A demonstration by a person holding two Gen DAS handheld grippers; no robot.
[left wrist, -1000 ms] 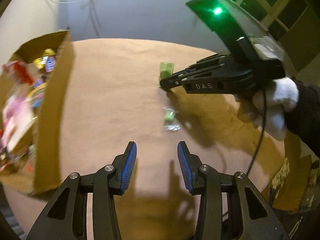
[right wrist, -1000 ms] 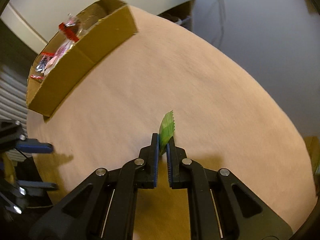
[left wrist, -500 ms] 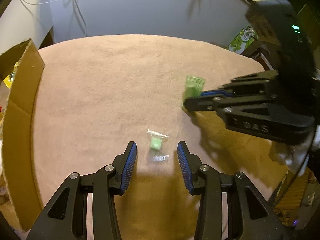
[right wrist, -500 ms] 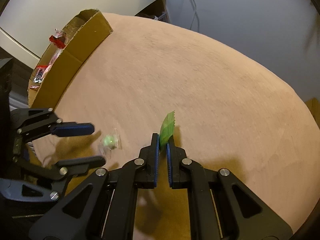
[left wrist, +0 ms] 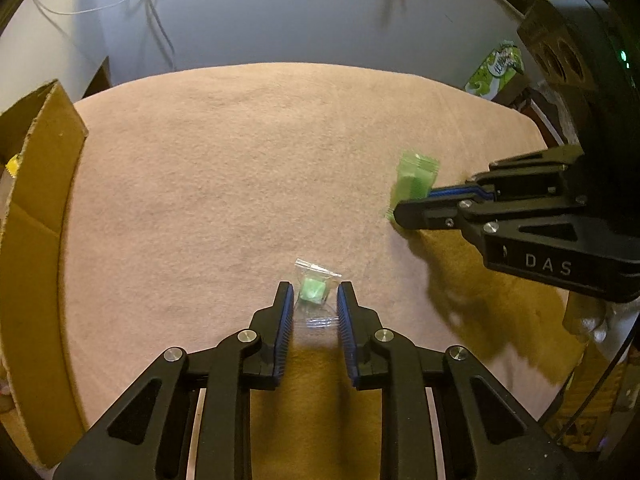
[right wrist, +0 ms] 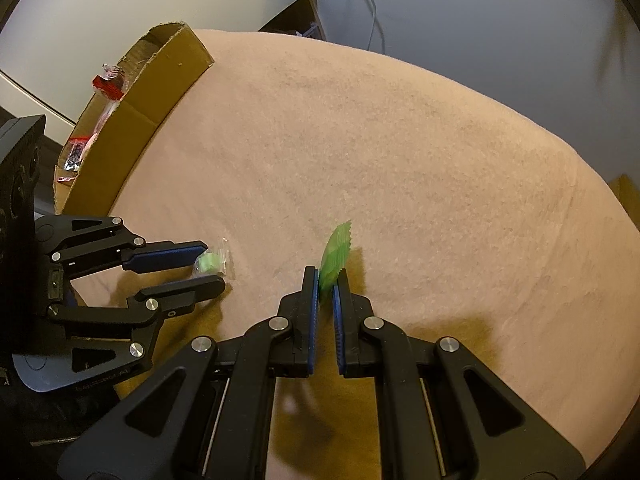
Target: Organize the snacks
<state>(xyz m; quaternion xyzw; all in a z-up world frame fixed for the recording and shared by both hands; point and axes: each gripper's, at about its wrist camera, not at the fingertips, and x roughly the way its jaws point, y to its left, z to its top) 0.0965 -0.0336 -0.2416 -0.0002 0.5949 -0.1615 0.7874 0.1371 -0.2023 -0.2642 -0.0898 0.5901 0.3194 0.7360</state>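
A small green candy in a clear wrapper (left wrist: 313,289) lies on the tan tablecloth (left wrist: 240,160). My left gripper (left wrist: 314,294) points down at it, and its jaws are closing, the blue pads pressing on the wrapper from both sides. From the right wrist view the same candy (right wrist: 208,261) sits between the left gripper's (right wrist: 212,266) fingers. My right gripper (right wrist: 326,276) is shut on a flat green packet (right wrist: 336,252) with a zigzag edge, held upright just above the cloth. In the left wrist view that packet (left wrist: 416,176) and right gripper (left wrist: 412,202) are at the right.
A cardboard box (left wrist: 36,200) stands at the table's left edge, with red-wrapped snacks (right wrist: 108,84) inside. A green snack bag (left wrist: 496,70) lies beyond the far right edge. Cables hang on the grey wall behind.
My left gripper moved over the wrapped candy, came down around it and closed from wide apart onto it. The right gripper shifted to the right, still gripping the green packet.
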